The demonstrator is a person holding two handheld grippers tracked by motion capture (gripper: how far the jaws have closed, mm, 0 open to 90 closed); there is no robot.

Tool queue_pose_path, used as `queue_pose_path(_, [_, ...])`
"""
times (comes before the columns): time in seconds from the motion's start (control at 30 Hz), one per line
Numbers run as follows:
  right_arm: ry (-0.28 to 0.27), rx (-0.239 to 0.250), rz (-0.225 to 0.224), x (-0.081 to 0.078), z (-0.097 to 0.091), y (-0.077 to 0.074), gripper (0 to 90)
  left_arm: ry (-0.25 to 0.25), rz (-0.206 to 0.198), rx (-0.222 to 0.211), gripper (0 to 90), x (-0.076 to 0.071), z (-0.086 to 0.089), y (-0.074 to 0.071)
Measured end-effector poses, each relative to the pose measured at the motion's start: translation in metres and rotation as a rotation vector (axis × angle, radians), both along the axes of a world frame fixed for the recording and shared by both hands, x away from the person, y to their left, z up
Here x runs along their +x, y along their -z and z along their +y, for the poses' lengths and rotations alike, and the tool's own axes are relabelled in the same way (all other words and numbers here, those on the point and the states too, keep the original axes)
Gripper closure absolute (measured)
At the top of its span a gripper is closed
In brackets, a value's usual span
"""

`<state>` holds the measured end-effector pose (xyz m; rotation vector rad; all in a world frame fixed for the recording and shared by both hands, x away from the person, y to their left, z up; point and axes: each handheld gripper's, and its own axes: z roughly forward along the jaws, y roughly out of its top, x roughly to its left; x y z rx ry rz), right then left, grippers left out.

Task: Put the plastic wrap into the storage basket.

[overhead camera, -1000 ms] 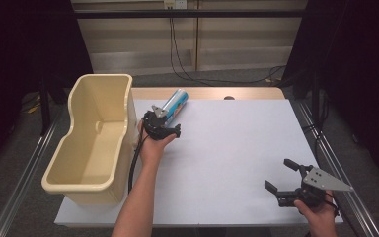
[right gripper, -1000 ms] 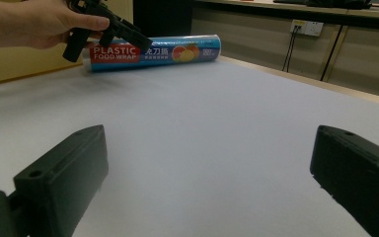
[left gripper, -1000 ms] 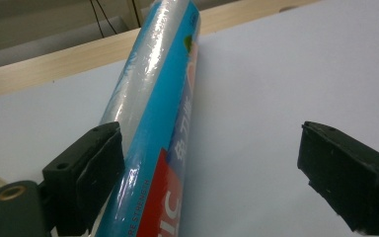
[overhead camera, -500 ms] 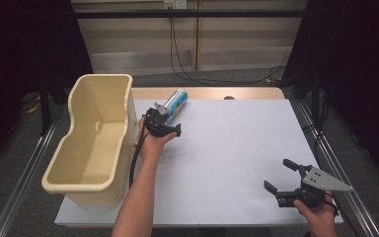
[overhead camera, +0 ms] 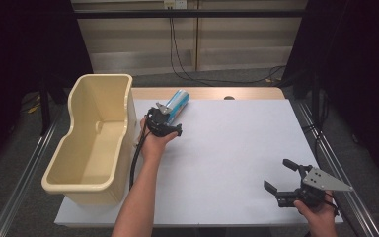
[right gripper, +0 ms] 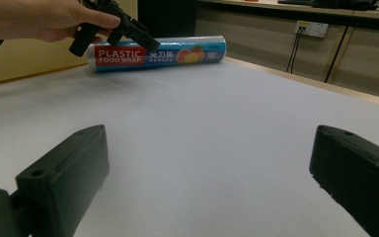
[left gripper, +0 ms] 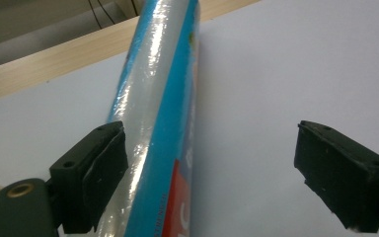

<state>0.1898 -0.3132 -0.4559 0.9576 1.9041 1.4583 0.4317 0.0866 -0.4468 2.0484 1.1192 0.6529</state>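
A roll of plastic wrap [overhead camera: 178, 100], in a blue and silver wrapper with a red label, lies on the white table near its back edge. My left gripper [overhead camera: 165, 117] reaches over its near end. In the left gripper view the roll [left gripper: 153, 113] runs up between the jaws of my left gripper [left gripper: 209, 133]. The left pad touches it and the right pad stands well clear. These jaws have just been closing. My right gripper [overhead camera: 277, 174] rests open at the front right, with nothing between its jaws. From there the roll [right gripper: 177, 52] lies far ahead.
A tall cream plastic tub [overhead camera: 103, 98] stands empty at the table's left side, right beside my left forearm. A wooden strip [overhead camera: 212, 93] borders the white tabletop [overhead camera: 237, 138] at the back. Cables hang behind the table.
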Motion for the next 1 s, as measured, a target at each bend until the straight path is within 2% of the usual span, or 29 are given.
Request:
queue_pose_path(0.03, [0.001, -0.001, 0.000, 0.000, 0.000, 0.000, 1.3, 0.002, -0.003, 0.018, 12.3, 0.001, 0.002, -0.001])
queue_pose_path(0.1, [0.001, 0.001, 0.000, 0.002, 0.000, 0.001, 1.3, -0.012, -0.001, 0.020, 10.6, 0.004, 0.005, -0.001])
queue_pose_path(0.13, [0.001, 0.000, 0.001, 0.002, 0.000, 0.001, 1.3, -0.021, 0.001, 0.004, 10.7, 0.006, 0.008, -0.001])
queue_pose_path(0.23, [-0.006, -0.004, 0.003, 0.002, 0.001, 0.001, 1.3, -0.023, 0.037, 0.006, 10.9, 0.010, 0.012, 0.002])
queue_pose_path(0.27, [-0.009, -0.003, 0.003, 0.002, 0.001, 0.001, 1.3, -0.027, 0.036, 0.012, 9.7, 0.010, 0.012, 0.003])
queue_pose_path(0.4, [-0.013, -0.006, 0.005, 0.002, 0.002, 0.002, 1.4, -0.043, 0.048, -0.008, 9.8, 0.012, 0.013, 0.004])
queue_pose_path(0.53, [-0.022, -0.006, 0.011, 0.003, 0.003, 0.002, 1.4, -0.073, 0.133, 0.068, 9.2, 0.015, 0.016, 0.013])
queue_pose_path(0.6, [-0.024, -0.006, 0.008, 0.003, 0.004, 0.002, 1.5, -0.081, 0.130, 0.122, 13.4, 0.014, 0.014, 0.013])
queue_pose_path(0.63, [-0.024, -0.006, 0.004, 0.003, 0.004, 0.002, 1.5, -0.094, 0.135, 0.125, 20.6, 0.013, 0.015, 0.012])
queue_pose_path(0.7, [-0.024, -0.003, 0.010, 0.003, 0.004, 0.002, 1.5, -0.104, 0.166, 0.078, 30.3, 0.012, 0.019, 0.009])
queue_pose_path(0.9, [-0.029, -0.006, 0.012, 0.004, 0.006, 0.003, 1.6, -0.064, 0.189, 0.124, 31.0, 0.007, 0.015, 0.007])
queue_pose_path(1.0, [-0.032, -0.008, 0.011, 0.004, 0.006, 0.002, 1.6, -0.041, 0.209, 0.159, 31.5, -0.001, 0.011, 0.005])
